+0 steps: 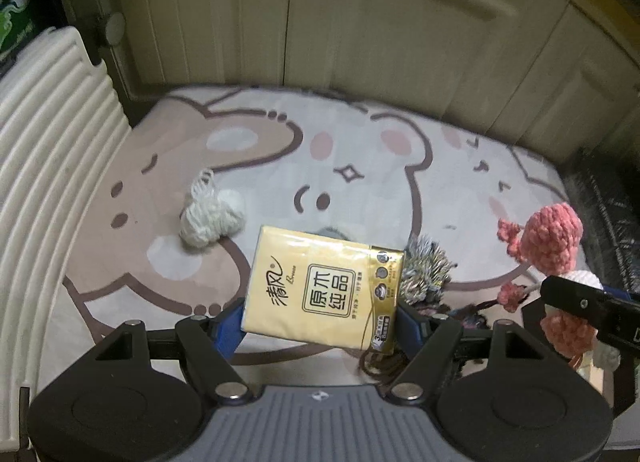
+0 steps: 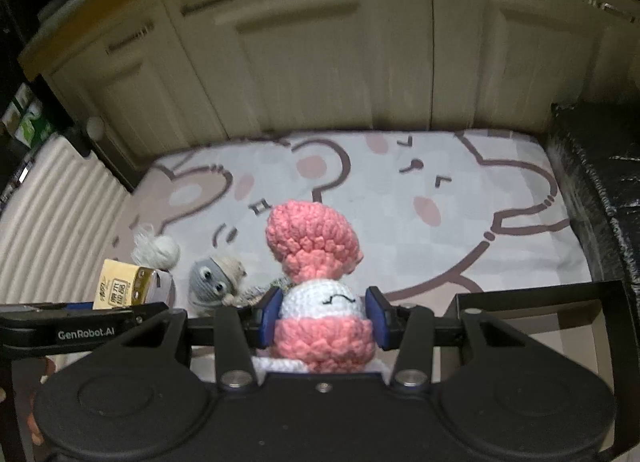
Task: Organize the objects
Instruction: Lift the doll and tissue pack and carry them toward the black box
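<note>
Two handheld grippers work over a cartoon-bear mat (image 1: 360, 166) in a dim room. The left gripper (image 1: 320, 322) has its blue pads closed against both sides of a yellow tissue pack (image 1: 324, 286), which hangs tilted just above the mat at about 6 o'clock in the left wrist view, apparently lifted for sorting. The right gripper (image 2: 320, 318) is clamped around the white middle of a pink-and-white crochet doll (image 2: 320, 282), held upright at 6 o'clock in its own camera, pink top rising clear of the jaws, likely so the soft figure does not fold. On the mat, a ball of white yarn (image 1: 212, 214) lies at 10 o'clock from the pack; a grey crochet figure (image 2: 216, 282) with stitched eyes sits between the two tools. Cream cabinet doors (image 1: 360, 22) close off the background, a ribbed white panel (image 1: 48, 150) borders the mat at 9 o'clock, and dark upholstery (image 2: 600, 182) at 3 o'clock.
</note>
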`<state>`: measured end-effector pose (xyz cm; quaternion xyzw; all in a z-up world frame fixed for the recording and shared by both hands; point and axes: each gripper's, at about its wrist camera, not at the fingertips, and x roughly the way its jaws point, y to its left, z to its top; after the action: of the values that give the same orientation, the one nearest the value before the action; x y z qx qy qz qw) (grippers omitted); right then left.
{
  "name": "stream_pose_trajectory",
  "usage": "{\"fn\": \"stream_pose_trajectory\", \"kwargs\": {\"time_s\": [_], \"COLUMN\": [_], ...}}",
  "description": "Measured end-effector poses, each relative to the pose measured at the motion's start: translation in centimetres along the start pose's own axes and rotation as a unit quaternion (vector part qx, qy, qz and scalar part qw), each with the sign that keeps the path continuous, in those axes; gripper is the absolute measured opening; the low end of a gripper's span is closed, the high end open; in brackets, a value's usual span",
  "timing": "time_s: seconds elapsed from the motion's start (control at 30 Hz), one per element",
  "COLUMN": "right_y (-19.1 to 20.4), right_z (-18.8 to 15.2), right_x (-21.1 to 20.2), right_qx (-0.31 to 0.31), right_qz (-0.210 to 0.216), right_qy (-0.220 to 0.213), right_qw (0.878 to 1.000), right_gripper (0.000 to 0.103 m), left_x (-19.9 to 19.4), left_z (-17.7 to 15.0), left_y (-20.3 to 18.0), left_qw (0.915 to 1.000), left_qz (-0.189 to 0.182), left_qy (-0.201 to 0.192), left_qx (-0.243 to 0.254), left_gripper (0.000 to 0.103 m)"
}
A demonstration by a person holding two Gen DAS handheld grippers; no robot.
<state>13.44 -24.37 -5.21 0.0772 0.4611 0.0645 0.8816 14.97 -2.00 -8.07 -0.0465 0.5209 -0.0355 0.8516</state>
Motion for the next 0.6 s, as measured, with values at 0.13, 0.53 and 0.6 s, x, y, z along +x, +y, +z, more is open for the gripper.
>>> {"fn": "stream_pose_trajectory", "kwargs": {"time_s": [0.13,0.53,0.6], "right_y": [0.3,0.7,0.6], "right_z": [0.2,1.1,1.4], "right_x": [-1.4,-5.5,-6.6], "right_qx": [-0.001,0.01,0.016], "right_qz": [0.005,0.024,0.035], "right_qy": [-0.02,-0.092,-0.111], "right_qw": [1.0,0.995,0.993], "right_gripper": [0.046,0.043,0.043], "left_x": [-1.4,-4.4,-4.7], "left_z": [0.3,0.9,1.0], "left_y": [0.0,-1.2,-1.2], "left_qw": [0.9998,0.998,0.9978], "left_qz": [-0.015,-0.035,-0.035], "left_qy": [-0.012,-0.052,-0.055], "left_qx": [-0.01,-0.006,-0.006], "left_gripper": [0.075,0.075,0.075]}}
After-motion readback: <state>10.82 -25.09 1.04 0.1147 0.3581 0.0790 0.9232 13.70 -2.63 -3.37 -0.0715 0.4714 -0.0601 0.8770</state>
